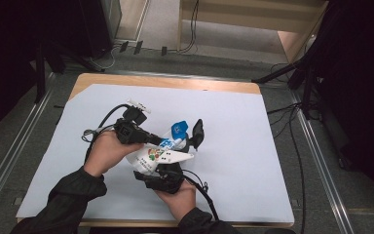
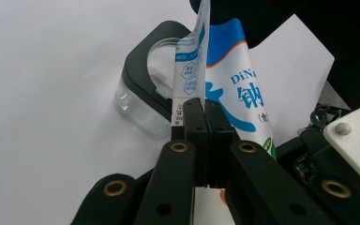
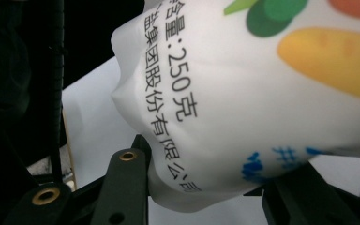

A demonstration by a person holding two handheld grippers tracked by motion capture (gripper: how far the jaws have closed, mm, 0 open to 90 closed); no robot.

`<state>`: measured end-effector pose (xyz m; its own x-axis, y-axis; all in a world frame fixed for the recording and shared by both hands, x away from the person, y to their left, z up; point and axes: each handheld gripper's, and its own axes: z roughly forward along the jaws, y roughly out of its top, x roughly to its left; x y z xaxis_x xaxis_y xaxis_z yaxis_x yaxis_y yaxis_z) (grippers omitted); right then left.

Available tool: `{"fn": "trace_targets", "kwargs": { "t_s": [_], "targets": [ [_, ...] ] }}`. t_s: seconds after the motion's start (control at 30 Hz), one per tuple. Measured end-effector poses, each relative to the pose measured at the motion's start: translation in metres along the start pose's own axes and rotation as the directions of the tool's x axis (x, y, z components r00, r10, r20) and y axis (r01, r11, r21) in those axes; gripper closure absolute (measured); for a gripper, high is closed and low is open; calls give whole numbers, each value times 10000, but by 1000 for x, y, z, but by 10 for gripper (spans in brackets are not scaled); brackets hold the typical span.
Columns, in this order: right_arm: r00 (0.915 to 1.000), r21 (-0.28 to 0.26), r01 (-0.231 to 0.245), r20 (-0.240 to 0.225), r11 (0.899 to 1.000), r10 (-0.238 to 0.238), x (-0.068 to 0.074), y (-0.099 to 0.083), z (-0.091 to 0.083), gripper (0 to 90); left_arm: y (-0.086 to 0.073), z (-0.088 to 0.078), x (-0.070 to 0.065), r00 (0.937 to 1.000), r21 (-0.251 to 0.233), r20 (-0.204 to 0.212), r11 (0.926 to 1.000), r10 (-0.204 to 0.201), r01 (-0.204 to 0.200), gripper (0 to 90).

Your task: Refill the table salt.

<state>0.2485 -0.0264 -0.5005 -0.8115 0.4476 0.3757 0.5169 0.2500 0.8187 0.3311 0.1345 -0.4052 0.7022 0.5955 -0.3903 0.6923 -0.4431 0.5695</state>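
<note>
**Pouch held between two grippers above the sheet**

The white printed plastic pouch sits mid-table over the pale sheet covering the wooden table. The left gripper pinches its upper edge from the left; the right gripper clamps its lower end from the near side. A clear container with black lid lies just behind, to the right.

A black-handled clear container stands just behind the bag; elsewhere the mat lies open.
</note>
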Motion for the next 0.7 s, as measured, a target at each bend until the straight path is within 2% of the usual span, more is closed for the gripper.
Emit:
{"fn": "trace_targets", "kwargs": {
  "t_s": [0.2,0.37,0.47,0.7],
  "targets": [
    [9984,-328,-432,-367,9985,420,-3,0,-3,678,-1,-2,2,9999,-52,130,10000,43,-43,900],
    [9967,-481,-615,-559,9969,588,-3,0,-5,683,0,-3,3,9995,-163,282,9998,136,-132,876],
    [9955,-535,-722,-652,9960,686,-3,1,-6,685,0,-4,4,9988,-234,393,9993,306,-297,857],
    [9944,-629,-826,-713,9946,781,-1,1,-7,688,-1,-4,2,9976,-289,325,9977,617,-607,854]
  ]
}}
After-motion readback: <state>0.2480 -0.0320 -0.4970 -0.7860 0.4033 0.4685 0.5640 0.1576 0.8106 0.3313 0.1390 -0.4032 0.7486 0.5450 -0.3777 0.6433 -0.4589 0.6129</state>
